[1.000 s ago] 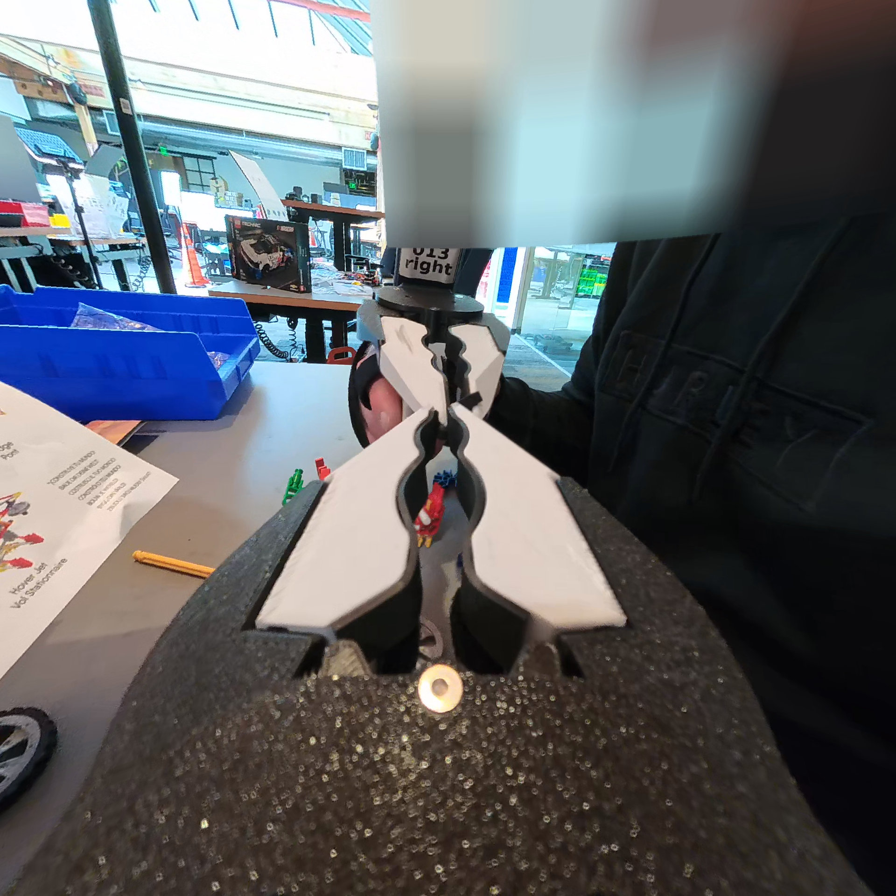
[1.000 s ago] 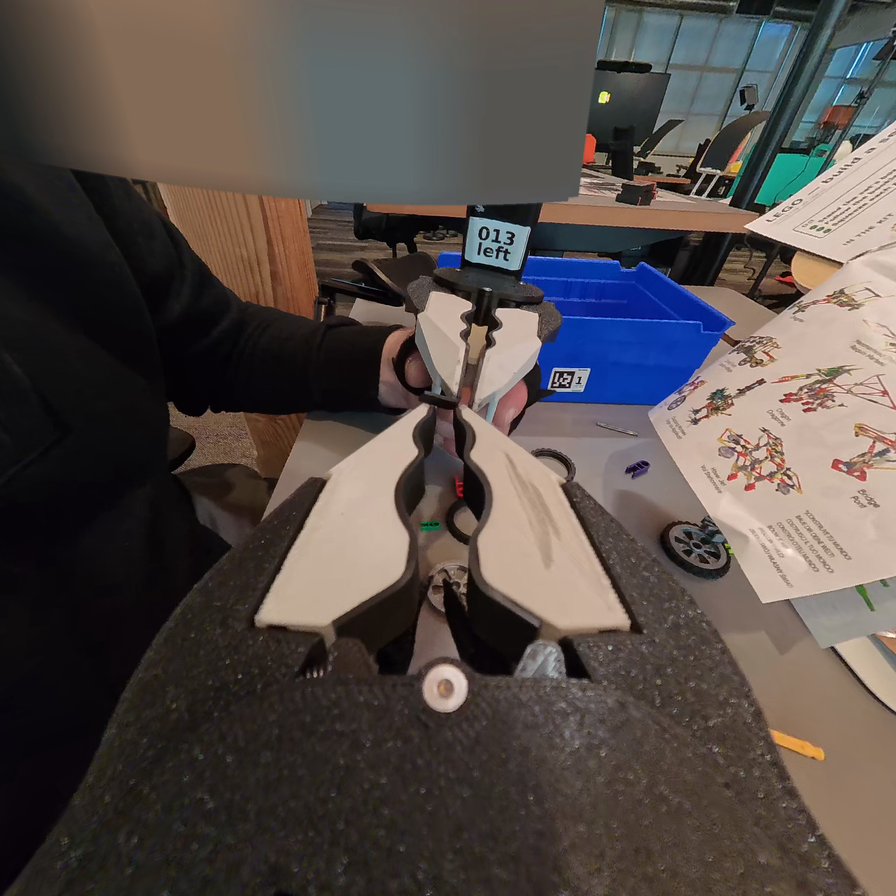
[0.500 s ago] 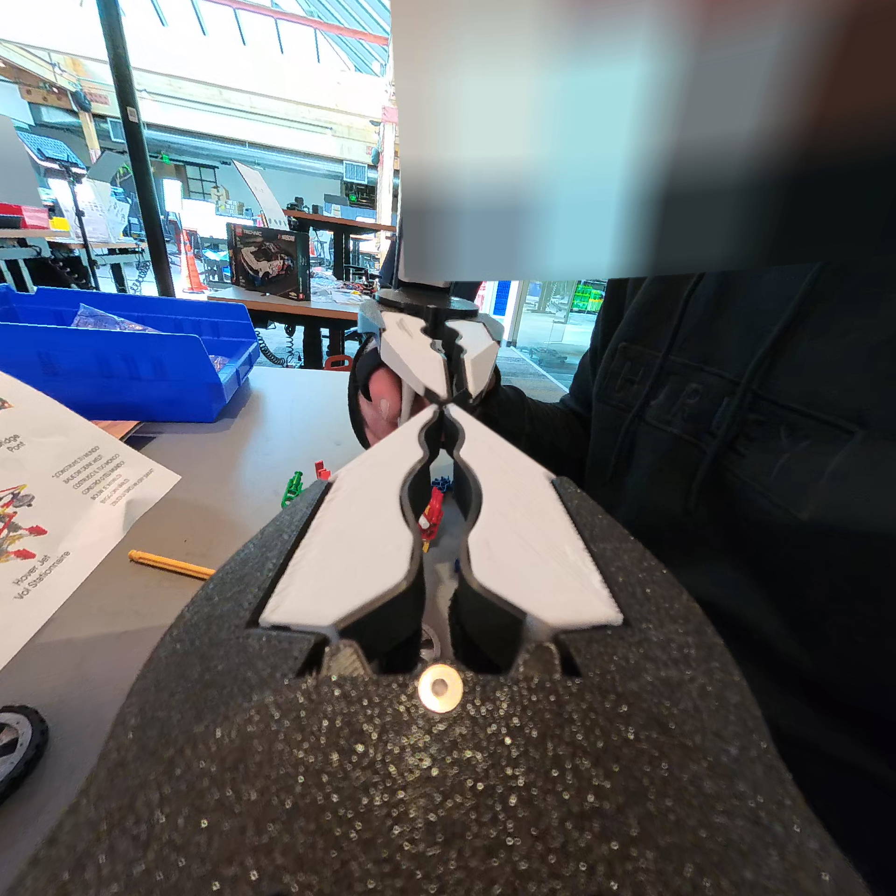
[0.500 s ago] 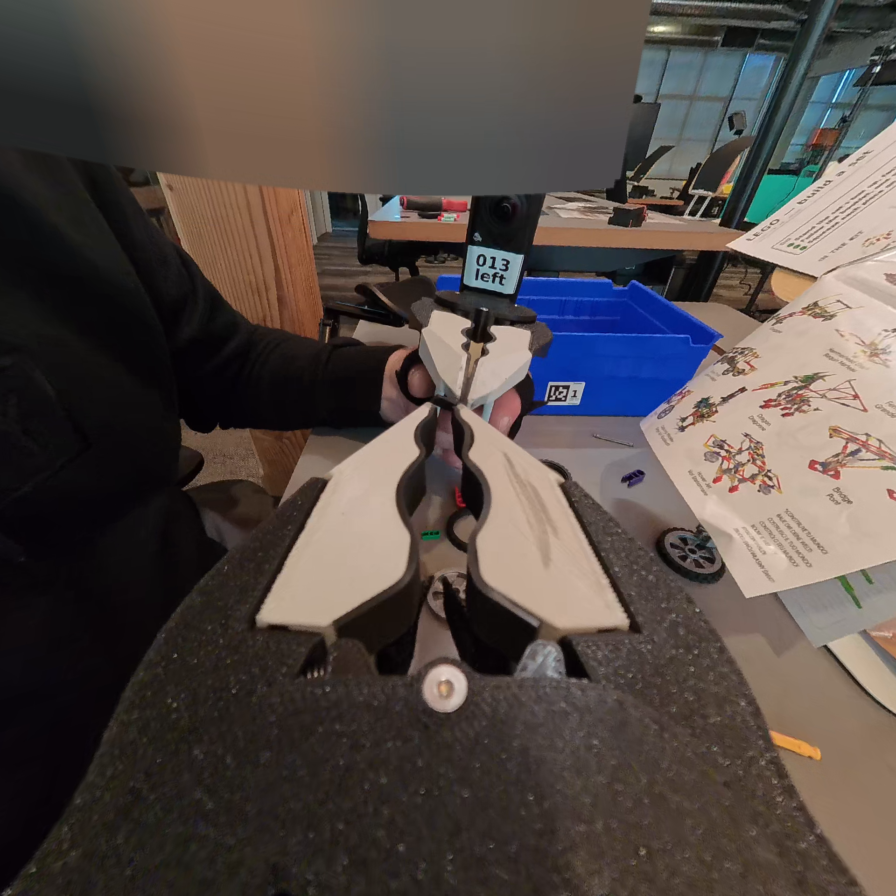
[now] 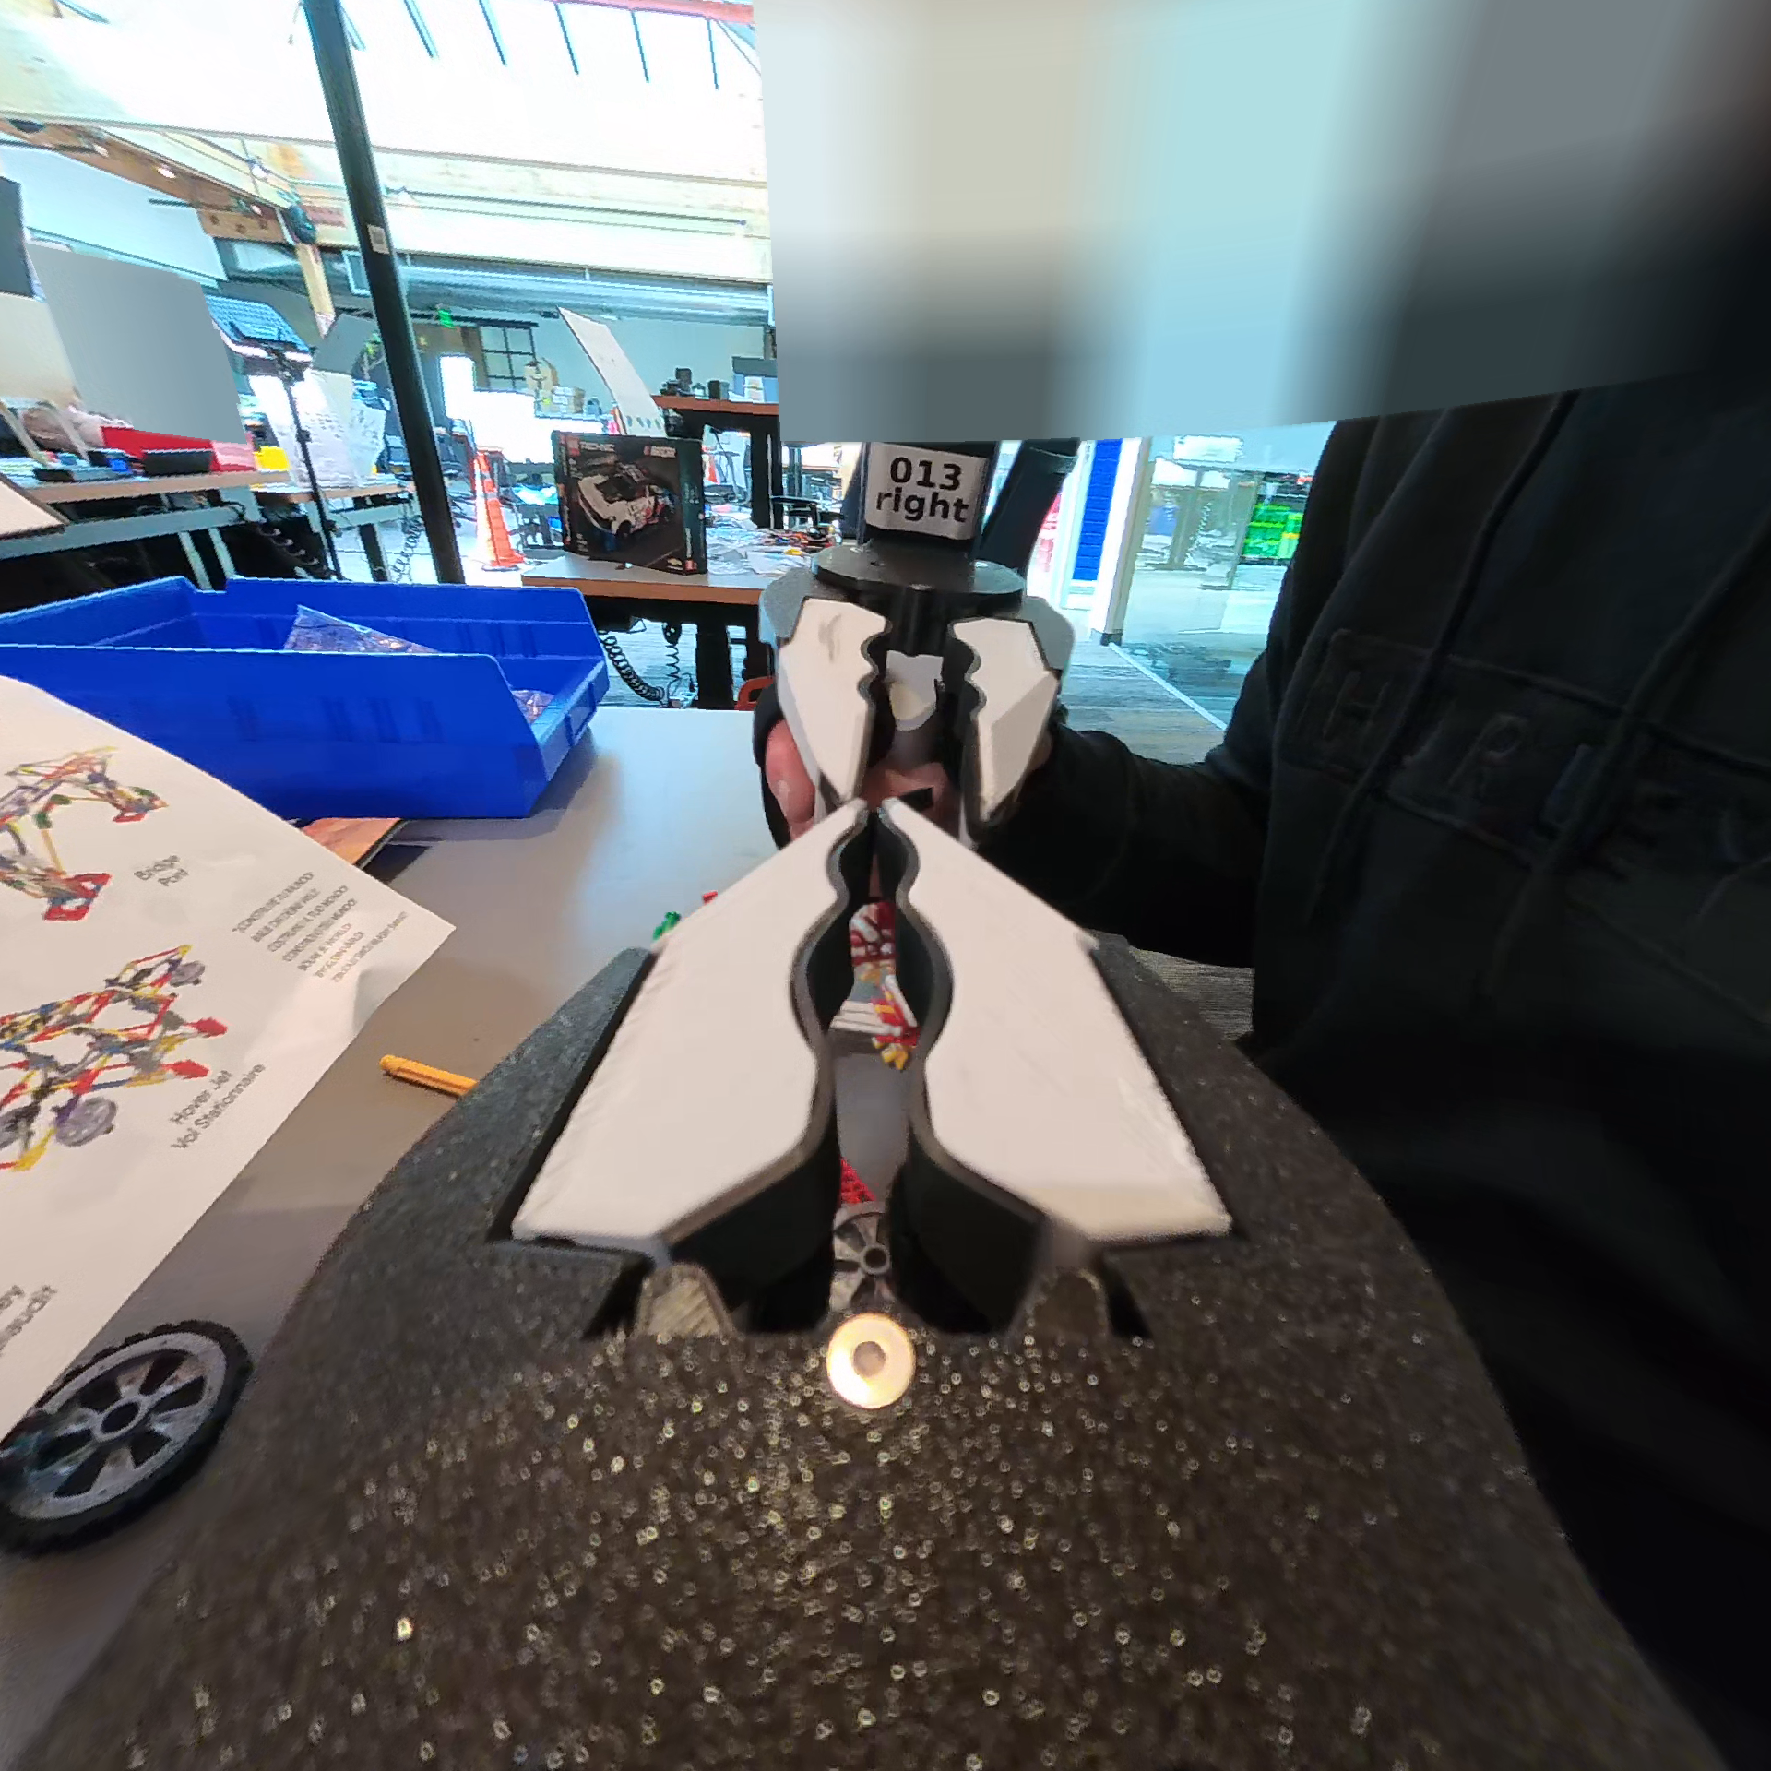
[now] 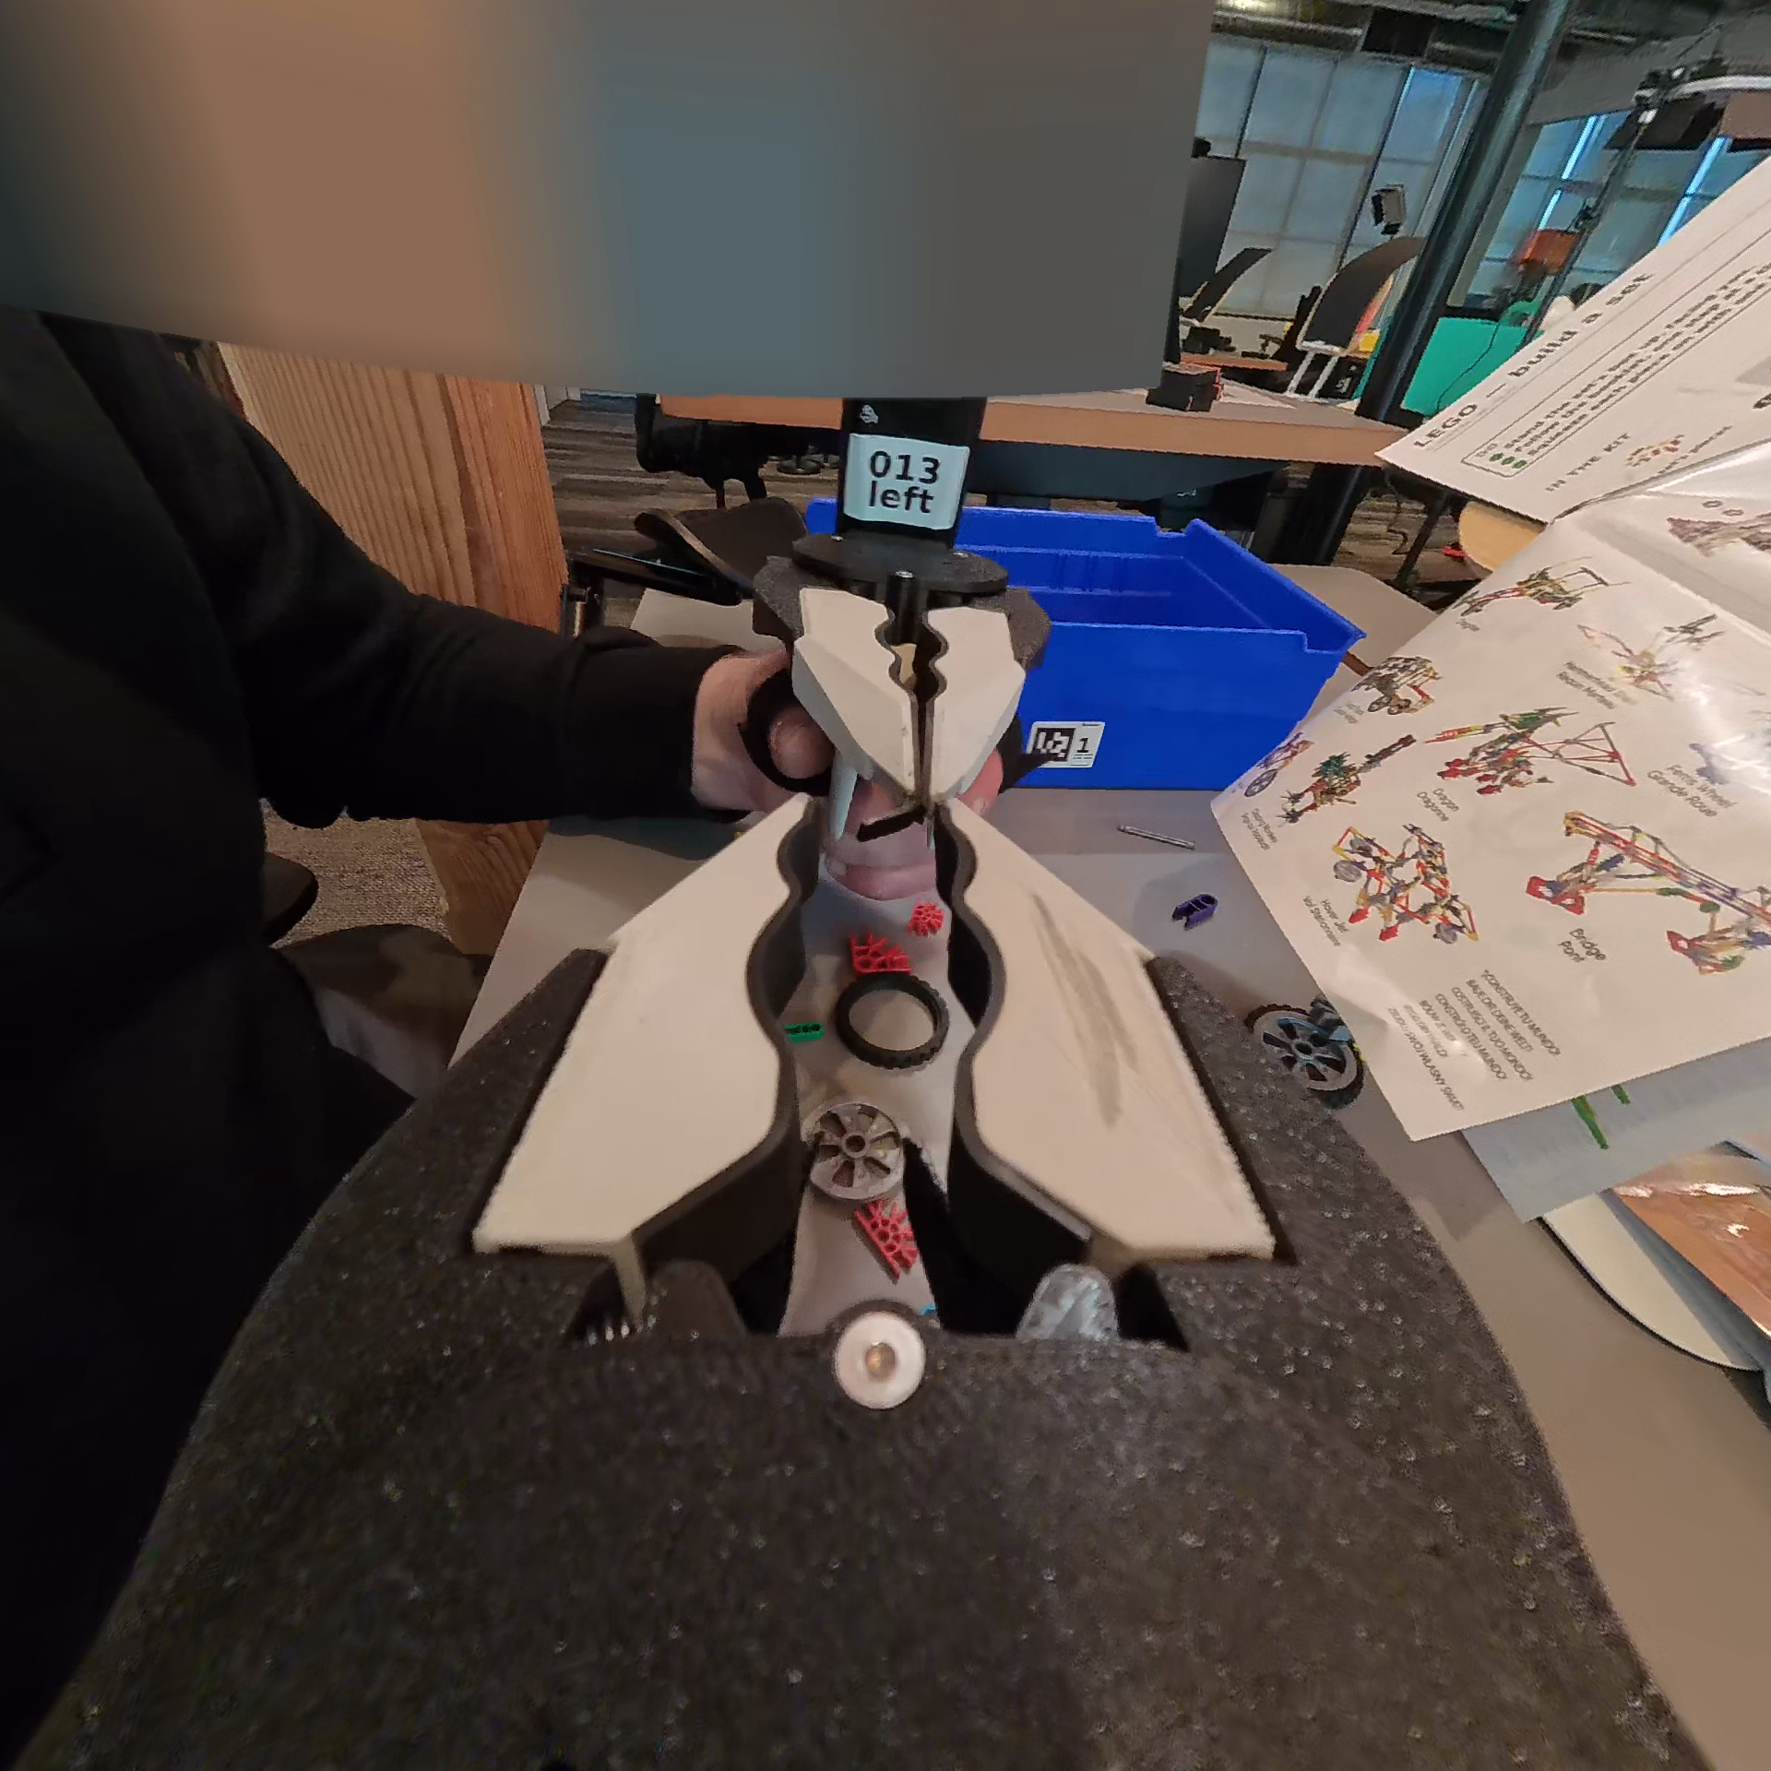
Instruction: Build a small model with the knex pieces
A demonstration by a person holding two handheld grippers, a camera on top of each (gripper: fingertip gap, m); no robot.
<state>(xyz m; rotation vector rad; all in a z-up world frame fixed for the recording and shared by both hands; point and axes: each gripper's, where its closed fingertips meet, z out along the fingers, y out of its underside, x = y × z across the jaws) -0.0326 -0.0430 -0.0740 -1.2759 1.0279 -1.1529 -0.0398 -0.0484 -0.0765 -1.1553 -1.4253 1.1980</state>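
My left gripper [image 5: 874, 819] is shut on a small black rod [image 6: 891, 822], held in the air above the table. The right wrist view shows the left gripper [image 6: 918, 793] facing me with the rod across its tips. My right gripper [image 6: 874, 810] is open, its fingertips on either side of the rod and the left gripper's tips, not gripping. In the left wrist view the right gripper [image 5: 915, 795] faces me with its fingers apart. A person in a dark top holds both.
On the grey table below lie a black tyre ring [image 6: 889, 1021], red connectors [image 6: 877, 954], a grey wheel hub [image 6: 853, 1150], a green piece [image 6: 803, 1030] and a purple piece [image 6: 1193, 908]. A blue bin [image 6: 1150, 652], instruction sheets [image 6: 1533, 862], a wheel [image 5: 115, 1418] and a yellow rod [image 5: 426, 1073] lie around. Only a small space, under 4 cm, lies between the two pairs of fingers. The wheel [image 5: 115, 1418] is about 20 cm from both grippers' fingertips.
My right gripper was shut tip to tip against the left gripper and has now opened. My left gripper stays shut on the black rod.
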